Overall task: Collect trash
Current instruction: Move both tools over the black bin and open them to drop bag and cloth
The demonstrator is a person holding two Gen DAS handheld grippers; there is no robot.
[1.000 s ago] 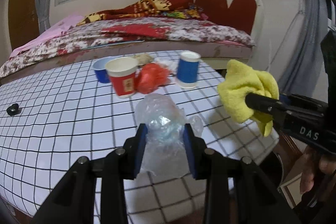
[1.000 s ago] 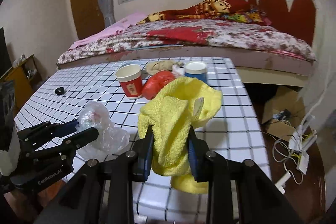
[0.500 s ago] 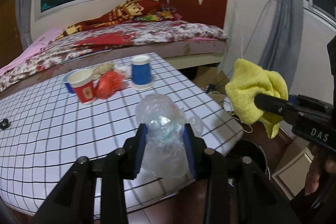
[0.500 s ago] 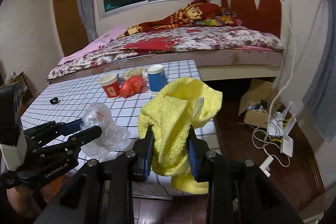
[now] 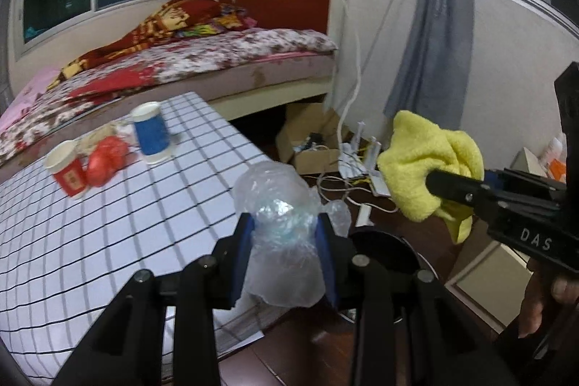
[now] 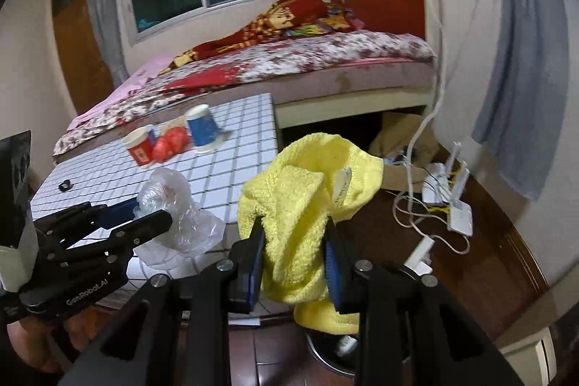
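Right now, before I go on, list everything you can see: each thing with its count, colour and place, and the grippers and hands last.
plastic bag: 1, clear, crumpled, between the left gripper's pads
towel: 1, yellow, clamped in the right gripper
red cup: 1, red and white, upright on the table
blue cup: 1, blue and white, upright on the table
red bag: 1, crumpled, between the two cups
table: 1, white with black grid
bin: 1, dark, on the floor past the table edge
bed: 1, floral cover, behind the table
cables and adapters: several, white, on the floor
left gripper: black, shut
right gripper: black, shut
hand: 1, holding the right gripper
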